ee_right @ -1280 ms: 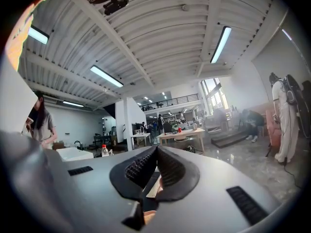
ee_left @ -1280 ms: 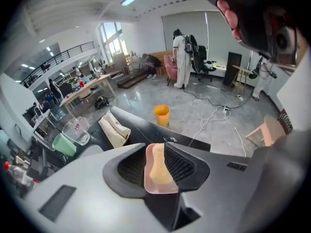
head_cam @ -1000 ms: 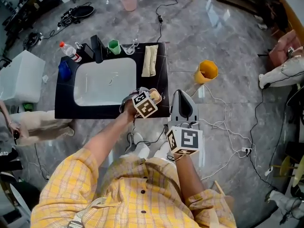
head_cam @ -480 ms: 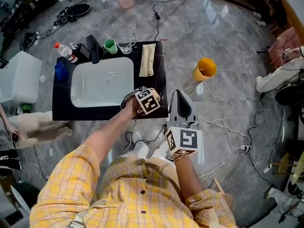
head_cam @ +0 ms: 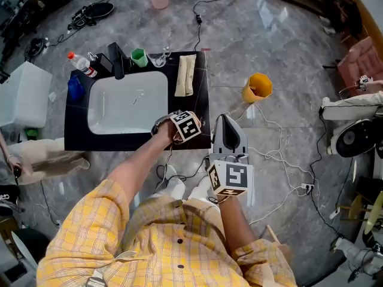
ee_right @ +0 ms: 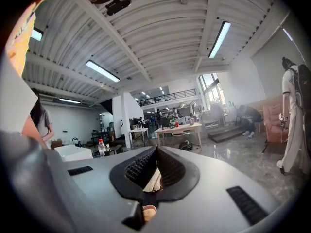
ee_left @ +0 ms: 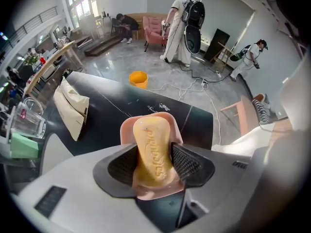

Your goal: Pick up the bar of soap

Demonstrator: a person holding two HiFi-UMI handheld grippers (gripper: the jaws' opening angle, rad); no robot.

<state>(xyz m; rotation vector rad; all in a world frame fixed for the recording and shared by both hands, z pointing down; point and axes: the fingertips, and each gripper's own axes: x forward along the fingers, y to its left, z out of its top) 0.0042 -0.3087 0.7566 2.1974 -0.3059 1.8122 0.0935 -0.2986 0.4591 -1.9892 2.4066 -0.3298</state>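
Note:
A yellow bar of soap (ee_left: 153,152) lies in a pink dish (ee_left: 127,130) on the black counter (ee_left: 121,101), near its front right corner. My left gripper (ee_left: 153,158) straddles the soap. Its jaws are opening, with a black pad (ee_left: 187,163) on either side of the bar and the bar still resting in the dish. In the head view the left gripper (head_cam: 187,126) covers the soap and dish. My right gripper (ee_right: 155,154) is shut on nothing and points up and away from the counter. In the head view the right gripper (head_cam: 227,119) hovers off the counter's right front edge.
The black counter (head_cam: 78,137) holds a white sink (head_cam: 128,103) with a faucet (head_cam: 116,61), a green cup (head_cam: 139,57), a bottle (head_cam: 82,65) and a folded beige towel (head_cam: 185,75). A yellow bucket (head_cam: 257,87) and cables (head_cam: 281,160) lie on the floor to the right.
The left gripper has shifted slightly over the counter's front right corner and now hides the soap dish in the head view. The right gripper has stayed where it was.

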